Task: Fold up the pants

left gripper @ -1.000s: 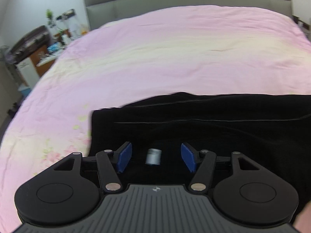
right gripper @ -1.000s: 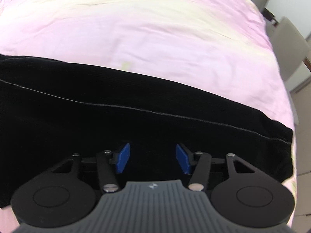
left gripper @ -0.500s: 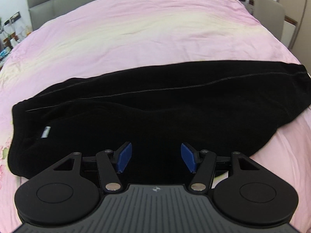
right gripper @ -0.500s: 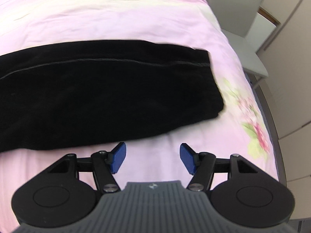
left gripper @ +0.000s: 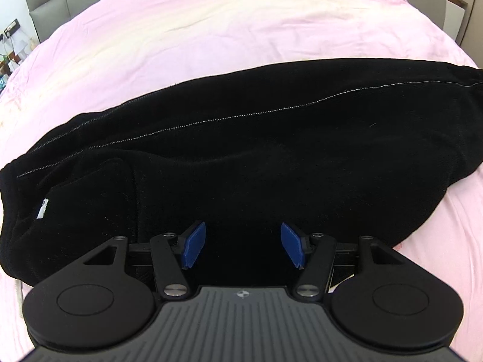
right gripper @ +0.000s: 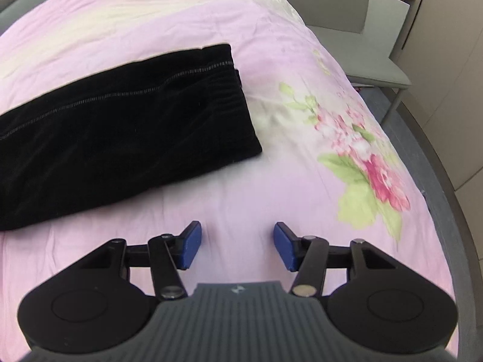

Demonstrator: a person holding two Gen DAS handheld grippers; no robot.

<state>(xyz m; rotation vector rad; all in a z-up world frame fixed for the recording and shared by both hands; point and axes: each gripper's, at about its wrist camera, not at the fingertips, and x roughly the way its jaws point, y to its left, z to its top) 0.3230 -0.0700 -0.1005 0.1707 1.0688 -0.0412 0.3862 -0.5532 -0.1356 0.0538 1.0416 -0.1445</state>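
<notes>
We have the black pants (left gripper: 241,138) laid lengthwise across the pink bed (left gripper: 211,30), already doubled leg over leg, waistband with its white label (left gripper: 42,211) at the left and cuffs (right gripper: 238,90) at the right. Our left tool (left gripper: 243,247) hangs over the near edge of the cloth, blue pads spread and gripping nothing. Our right tool (right gripper: 235,246) sits over bare sheet just right of the cuffs; its jaws have just been closing somewhat yet remain spread and empty. We judge both are lining up for the next fold, cuffs toward waistband.
</notes>
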